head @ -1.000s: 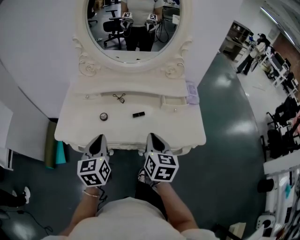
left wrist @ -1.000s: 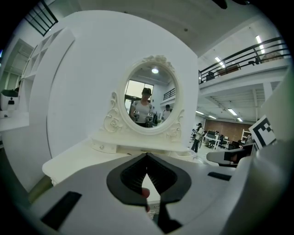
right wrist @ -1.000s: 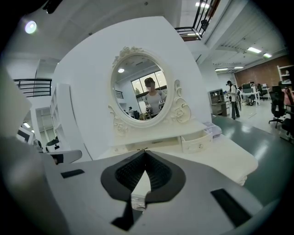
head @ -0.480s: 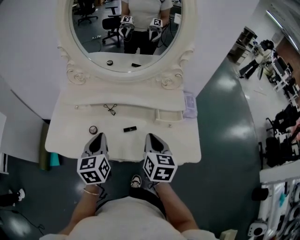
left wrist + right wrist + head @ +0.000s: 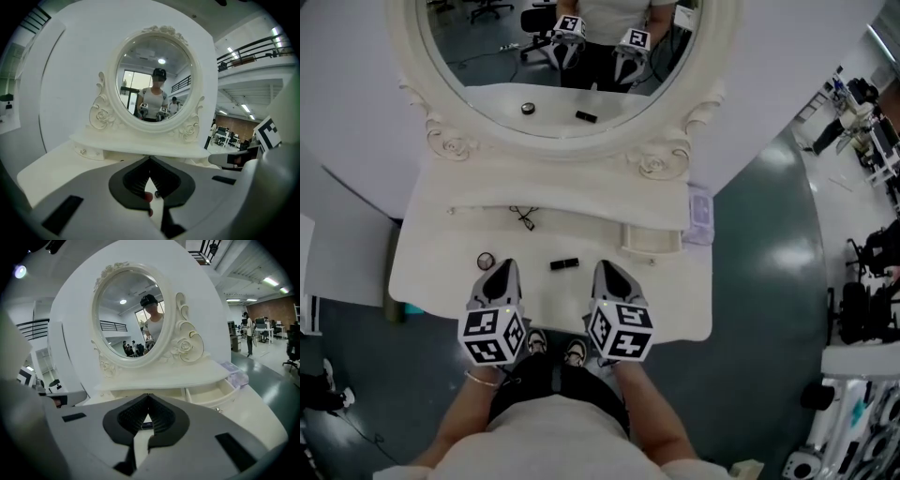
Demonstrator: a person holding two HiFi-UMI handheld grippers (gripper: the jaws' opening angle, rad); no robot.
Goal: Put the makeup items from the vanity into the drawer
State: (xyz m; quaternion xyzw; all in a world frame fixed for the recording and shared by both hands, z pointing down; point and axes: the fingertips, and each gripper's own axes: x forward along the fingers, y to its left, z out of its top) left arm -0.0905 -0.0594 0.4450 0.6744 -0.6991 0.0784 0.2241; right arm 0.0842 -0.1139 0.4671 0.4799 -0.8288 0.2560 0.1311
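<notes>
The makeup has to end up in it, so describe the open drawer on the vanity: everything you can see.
The drawer is a small, shallow, cream-white box, apparently painted wood like the vanity. It sits in the raised tier under the mirror, on the right side, and is pulled out towards the person. A small knob is fixed on its front panel. Its inside looks bare, and nothing is seen touching it.

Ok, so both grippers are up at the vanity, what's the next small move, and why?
Probably open the jaws of the right gripper and ease it toward the black tube. Its jaws are together and empty, the tube lies on the vanity top just ahead and to its left, and the open drawer is close by on its right.
</notes>
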